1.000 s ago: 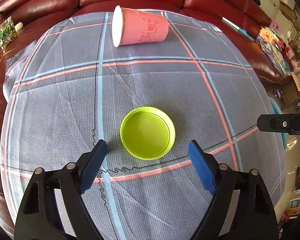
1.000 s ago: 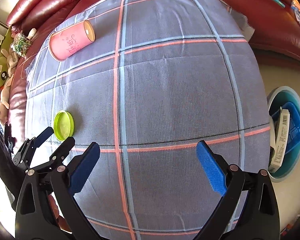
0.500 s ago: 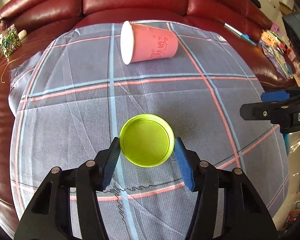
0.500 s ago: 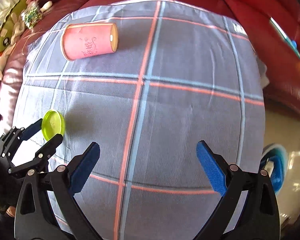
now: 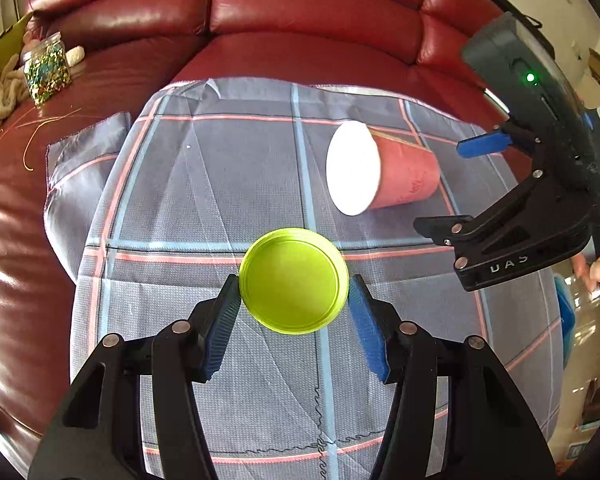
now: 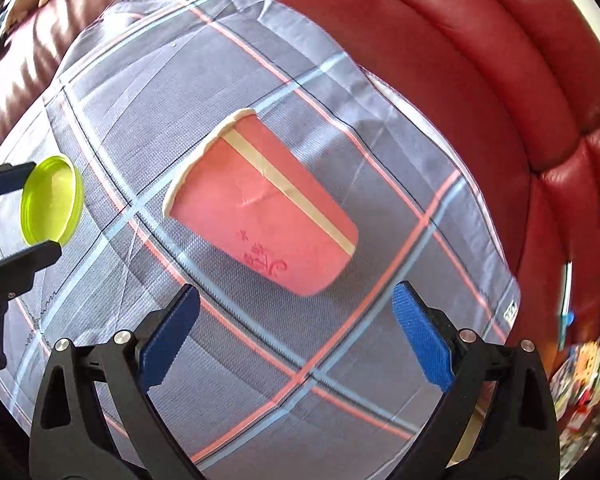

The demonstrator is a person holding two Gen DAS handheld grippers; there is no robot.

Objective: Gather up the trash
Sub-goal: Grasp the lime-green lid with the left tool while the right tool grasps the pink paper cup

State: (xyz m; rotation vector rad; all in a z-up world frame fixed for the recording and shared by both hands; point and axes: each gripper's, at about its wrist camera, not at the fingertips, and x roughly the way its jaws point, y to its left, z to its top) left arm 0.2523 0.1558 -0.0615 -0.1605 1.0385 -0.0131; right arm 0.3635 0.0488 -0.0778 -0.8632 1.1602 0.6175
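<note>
The left gripper has closed its jaws on the green lid and lifted it off the plaid cloth. The right gripper, jaws wide and empty, has swung over the pink cup lying on its side: likely next.

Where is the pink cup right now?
The pink cup lies on its side on the plaid cloth, just ahead of the open right gripper, right of the green lid.
</note>
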